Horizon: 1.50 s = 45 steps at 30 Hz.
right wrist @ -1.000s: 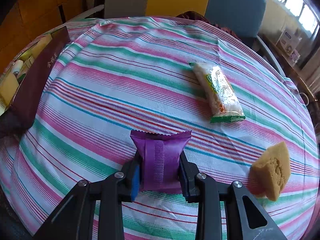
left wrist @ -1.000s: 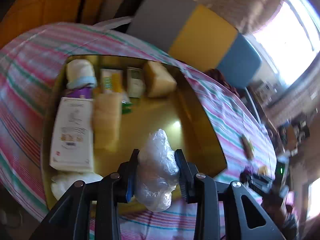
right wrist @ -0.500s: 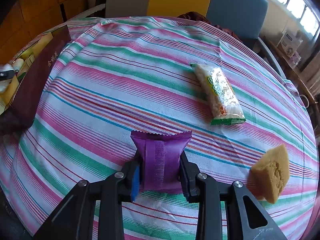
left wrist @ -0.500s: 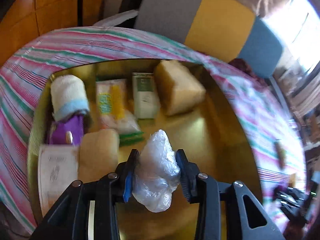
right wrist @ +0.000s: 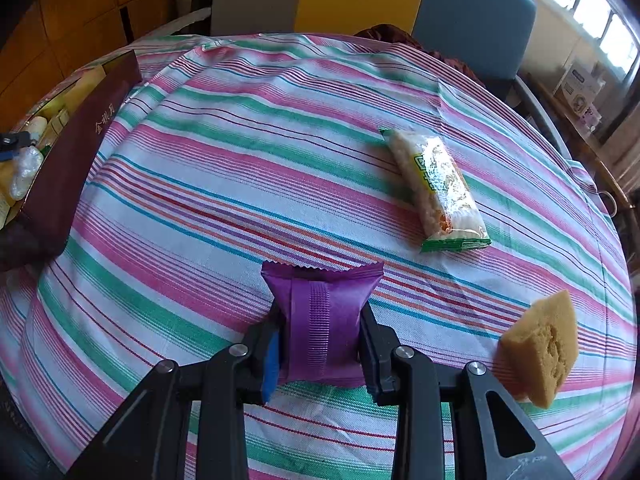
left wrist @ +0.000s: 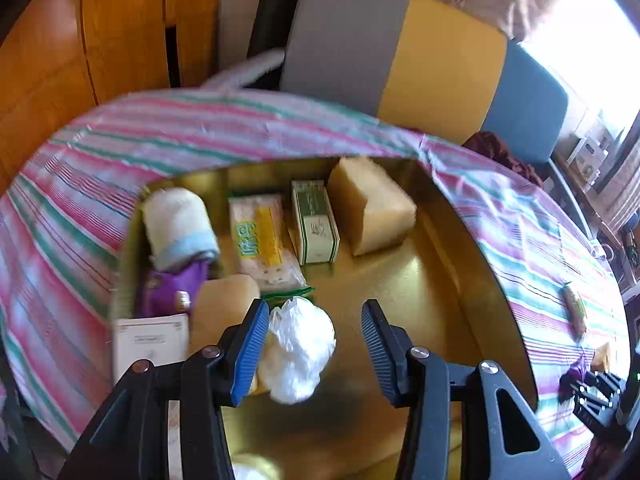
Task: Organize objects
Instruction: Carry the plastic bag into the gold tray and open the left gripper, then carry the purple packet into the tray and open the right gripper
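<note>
Plastic wad (left wrist: pixel 298 350) sits in gold tray (left wrist: pixel 460 304), touching my left gripper's (left wrist: pixel 312 344) left finger only, jaws spread wide. Around it in tray: sponge block (left wrist: pixel 370 210), green box (left wrist: pixel 316 226), snack pack (left wrist: pixel 260 242), rolled towel (left wrist: pixel 178 224), purple pouch (left wrist: pixel 168 290). My right gripper (right wrist: pixel 320 344) has jaws pinching purple packet (right wrist: pixel 322 316) over striped counter (right wrist: pixel 240 160). Rice-cracker pack (right wrist: pixel 438 190) and sponge wedge (right wrist: pixel 542 344) lie further right, well apart.
</note>
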Each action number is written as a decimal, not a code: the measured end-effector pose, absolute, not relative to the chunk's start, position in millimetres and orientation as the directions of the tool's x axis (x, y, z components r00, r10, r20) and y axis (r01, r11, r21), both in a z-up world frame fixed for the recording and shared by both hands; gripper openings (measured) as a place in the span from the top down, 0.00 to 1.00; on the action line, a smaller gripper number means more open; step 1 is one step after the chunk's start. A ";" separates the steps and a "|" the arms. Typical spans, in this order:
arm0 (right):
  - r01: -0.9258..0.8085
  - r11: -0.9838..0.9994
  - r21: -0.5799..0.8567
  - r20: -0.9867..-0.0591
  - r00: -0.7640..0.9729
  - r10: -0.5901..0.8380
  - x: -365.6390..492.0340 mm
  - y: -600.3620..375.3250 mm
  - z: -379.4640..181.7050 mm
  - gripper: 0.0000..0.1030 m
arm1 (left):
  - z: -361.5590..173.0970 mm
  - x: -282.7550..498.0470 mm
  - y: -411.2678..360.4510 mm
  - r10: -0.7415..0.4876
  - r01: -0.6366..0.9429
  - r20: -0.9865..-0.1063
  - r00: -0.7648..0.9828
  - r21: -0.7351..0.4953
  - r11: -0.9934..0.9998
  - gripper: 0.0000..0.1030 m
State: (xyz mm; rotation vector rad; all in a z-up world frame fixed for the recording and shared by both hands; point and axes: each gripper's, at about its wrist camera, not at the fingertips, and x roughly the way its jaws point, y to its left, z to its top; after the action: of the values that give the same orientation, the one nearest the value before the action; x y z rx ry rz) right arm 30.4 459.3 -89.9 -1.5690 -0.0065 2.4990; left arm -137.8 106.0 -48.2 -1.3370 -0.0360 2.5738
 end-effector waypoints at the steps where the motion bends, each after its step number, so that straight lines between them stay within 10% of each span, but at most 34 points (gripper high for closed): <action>1: -0.159 -0.982 -0.107 -0.892 -0.422 0.165 30.2 459.0 -89.6 0.68 | -44.1 -132.6 104.0 0.220 -0.202 -0.792 -0.569 -0.125 -0.971 0.53; 21: 0.086 -0.993 0.076 -0.792 -0.600 -0.113 -51.2 296.7 4.8 0.69 | -18.3 -56.6 48.1 0.197 -0.184 -0.714 -0.672 -0.096 -0.978 0.53; 33: 0.131 -0.990 0.045 -0.876 -0.471 -0.103 -150.4 204.4 -46.9 0.69 | -31.0 -60.0 23.5 0.192 -0.149 -0.731 -0.655 -0.125 -0.981 0.53; 45: 0.125 -0.988 0.095 -0.852 -0.503 -0.145 -149.6 202.9 -47.6 0.49 | -33.6 -59.2 19.2 0.189 -0.133 -0.733 -0.653 -0.134 -0.982 0.53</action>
State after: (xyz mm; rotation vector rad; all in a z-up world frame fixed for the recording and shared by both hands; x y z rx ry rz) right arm -149.6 202.9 -47.6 -1.6284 0.0351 2.8672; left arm -59.2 19.2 -33.6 -1.2105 -0.1019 2.7041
